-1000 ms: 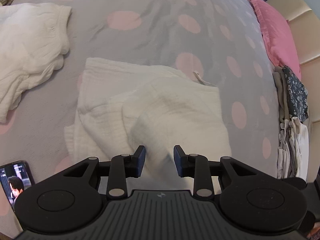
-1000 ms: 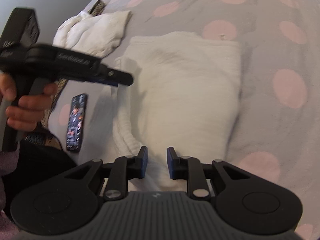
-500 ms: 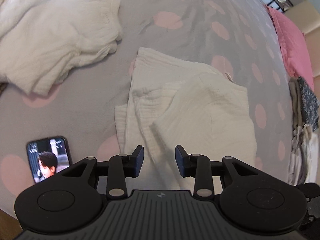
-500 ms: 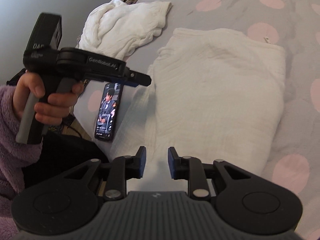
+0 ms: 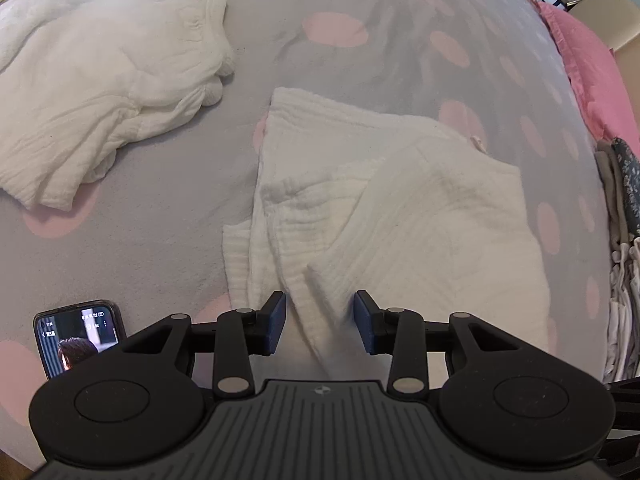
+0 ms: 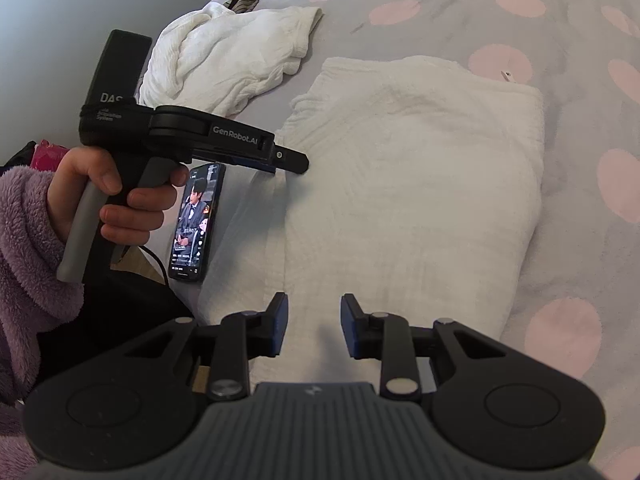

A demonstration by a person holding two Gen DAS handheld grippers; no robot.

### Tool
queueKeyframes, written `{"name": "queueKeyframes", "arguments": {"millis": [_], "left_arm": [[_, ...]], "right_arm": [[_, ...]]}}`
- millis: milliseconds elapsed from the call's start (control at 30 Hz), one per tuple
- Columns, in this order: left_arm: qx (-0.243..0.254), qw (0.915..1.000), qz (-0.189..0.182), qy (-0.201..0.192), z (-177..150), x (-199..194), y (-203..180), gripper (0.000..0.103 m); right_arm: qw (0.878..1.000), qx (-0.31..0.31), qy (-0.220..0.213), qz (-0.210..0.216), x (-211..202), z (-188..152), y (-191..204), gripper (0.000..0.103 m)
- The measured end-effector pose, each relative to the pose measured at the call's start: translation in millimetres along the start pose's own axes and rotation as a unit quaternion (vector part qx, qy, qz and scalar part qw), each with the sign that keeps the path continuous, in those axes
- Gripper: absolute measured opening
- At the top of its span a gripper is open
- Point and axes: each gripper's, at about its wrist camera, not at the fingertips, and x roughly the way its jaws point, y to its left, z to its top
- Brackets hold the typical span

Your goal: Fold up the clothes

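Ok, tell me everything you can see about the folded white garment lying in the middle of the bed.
The folded white garment looks like soft crinkled cotton gauze, cream-white, folded into a rough rectangle with one flap laid over another. A small tag sticks out at its far edge. It lies flat on the grey bedspread with pink dots, beside the phone, apart from the crumpled garment.

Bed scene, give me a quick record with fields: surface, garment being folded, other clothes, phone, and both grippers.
surface: grey bedspread with pink dots
garment being folded: white crinkled cotton garment, partly folded, lying flat
other clothes: crumpled white garment apart to the left; stack of folded clothes at the right edge
phone: black smartphone, screen lit, beside the folded garment
left gripper: jaws opening, a ridge of cloth between them, not pinched
right gripper: jaws opening over the garment, nothing gripped
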Motion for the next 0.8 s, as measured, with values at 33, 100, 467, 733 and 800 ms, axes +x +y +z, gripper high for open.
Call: {"name": "queueKeyframes", "arguments": {"millis": [33, 100, 467, 733, 800], "left_arm": [[0.003, 1.0, 0.001, -0.007, -0.1, -0.3, -0.7, 0.035], [0.016, 0.9995, 0.0, -0.028, 0.1, -3.3, -5.3, 0.025], [0.096, 0.9884, -0.007, -0.118, 9.5, -41.8, -48.1, 0.003], [0.113, 0.9839, 0.022, -0.137, 41.6, -79.2, -60.1, 0.003], [0.114, 0.9842, 0.046, -0.127, 48.5, -67.7, -59.1, 0.003]], "right_arm": [[1.0, -0.001, 0.0, -0.001, -0.2, -0.5, -0.1, 0.033], [1.0, -0.002, -0.002, -0.004, -0.3, -1.1, -0.3, 0.033], [0.999, 0.015, 0.011, -0.047, 5.2, -14.7, -18.7, 0.033], [0.999, 0.017, 0.02, -0.034, 14.8, -13.5, -19.5, 0.033], [0.999, 0.012, 0.02, -0.032, 18.6, -10.7, -15.5, 0.033]]}}
